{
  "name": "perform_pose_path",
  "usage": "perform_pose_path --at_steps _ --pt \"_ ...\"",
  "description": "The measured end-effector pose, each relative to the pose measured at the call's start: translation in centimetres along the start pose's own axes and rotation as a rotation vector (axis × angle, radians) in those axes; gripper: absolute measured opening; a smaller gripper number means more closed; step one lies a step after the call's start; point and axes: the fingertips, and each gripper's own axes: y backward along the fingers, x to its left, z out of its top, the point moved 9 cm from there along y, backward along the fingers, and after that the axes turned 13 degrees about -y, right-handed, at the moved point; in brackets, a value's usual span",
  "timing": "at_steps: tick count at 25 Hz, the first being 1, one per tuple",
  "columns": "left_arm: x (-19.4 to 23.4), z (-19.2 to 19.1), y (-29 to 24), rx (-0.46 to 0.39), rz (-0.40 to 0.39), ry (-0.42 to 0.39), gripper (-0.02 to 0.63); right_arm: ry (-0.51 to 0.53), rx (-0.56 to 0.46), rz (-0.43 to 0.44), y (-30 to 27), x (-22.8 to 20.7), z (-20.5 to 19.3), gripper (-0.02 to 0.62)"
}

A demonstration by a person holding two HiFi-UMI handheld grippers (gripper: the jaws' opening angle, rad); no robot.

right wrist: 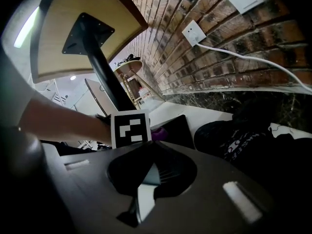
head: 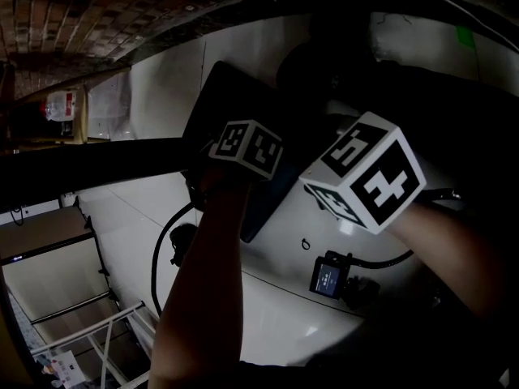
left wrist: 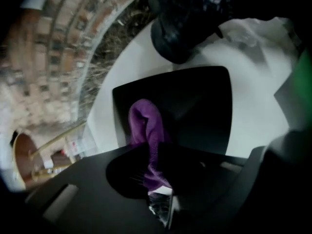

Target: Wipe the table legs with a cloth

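Cloth (left wrist: 145, 130) pinched in the left gripper (left wrist: 160, 201), down over the black base plate (left wrist: 200, 106); right gripper (right wrist: 146, 182) closed on nothing. Table leg (right wrist: 100, 62) stands apart, so the wiping looks barely begun, I'd say.

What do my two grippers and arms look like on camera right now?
The left gripper and right gripper each carry a white cube with black square markers. Their bodies are dark grey, with a rounded cut-out around the tongs. The left forearm and right forearm show no sleeves. A black cable loops beside the left one.
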Motion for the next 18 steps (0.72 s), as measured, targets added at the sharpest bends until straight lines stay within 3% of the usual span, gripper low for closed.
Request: perform_pose_path --at_steps 5,8,12,16,18 --pt "-1.5 -4.3 1.8 -0.088 0.075 0.095 0.063 0.105 0.041 0.021 0.8 2.4 -0.6 0.003" --pt "-2.2 -6.7 3.6 -0.186 0.100 0.153 0.063 0.156 0.049 0.043 1.5 4.2 -0.3 0.002" --pt "-4.7 -9.2 6.8 -0.378 0.080 0.260 0.061 0.213 0.044 0.052 2.7 6.2 0.5 0.002" --pt "-7.8 -11.7 9.9 -0.672 0.000 0.470 0.060 0.220 0.058 0.052 3.9 7.2 -0.2 0.002" --pt "-9.3 -13.1 11.3 -0.790 -0.002 0.547 0.060 0.230 0.078 0.053 4.3 7.6 -0.9 0.002"
